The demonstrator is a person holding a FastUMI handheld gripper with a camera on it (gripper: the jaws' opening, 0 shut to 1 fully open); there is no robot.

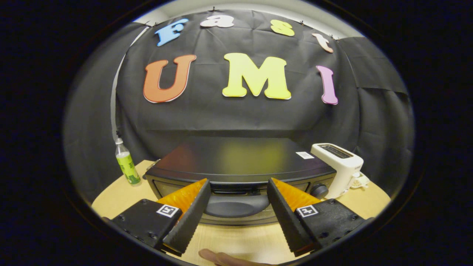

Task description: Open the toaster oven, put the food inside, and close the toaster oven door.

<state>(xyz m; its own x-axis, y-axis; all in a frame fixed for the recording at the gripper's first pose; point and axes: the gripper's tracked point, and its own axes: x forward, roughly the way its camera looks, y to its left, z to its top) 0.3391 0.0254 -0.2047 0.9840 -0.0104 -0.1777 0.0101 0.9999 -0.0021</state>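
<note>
A black toaster oven (240, 162) sits squarely on a pale wooden worktop (236, 240), its door shut and its curved dark handle (236, 205) facing the tongs (238, 188). The tongs stand wide open and empty, their two fingers splayed to either side of the handle and touching nothing, with the handle lying between and just ahead of the tips at 12 o'clock. A round control knob (319, 190) shows on the oven's front, just past the right finger at about 2 o'clock. A small white sticker (305, 155) lies on the far right corner of the oven's glossy top.

Close beside the oven at 2 o'clock stands a white slot toaster (338, 166), upright on the worktop. At 10 o'clock, near the oven's left corner but apart from it, a clear plastic bottle (126, 164) with a green label stands upright at the worktop's edge. Black cloth hangs as a wall behind everything.

Right below the fingers, at 6 o'clock, a sliver of a fingertip (218, 257) shows against the near edge of the worktop.
</note>
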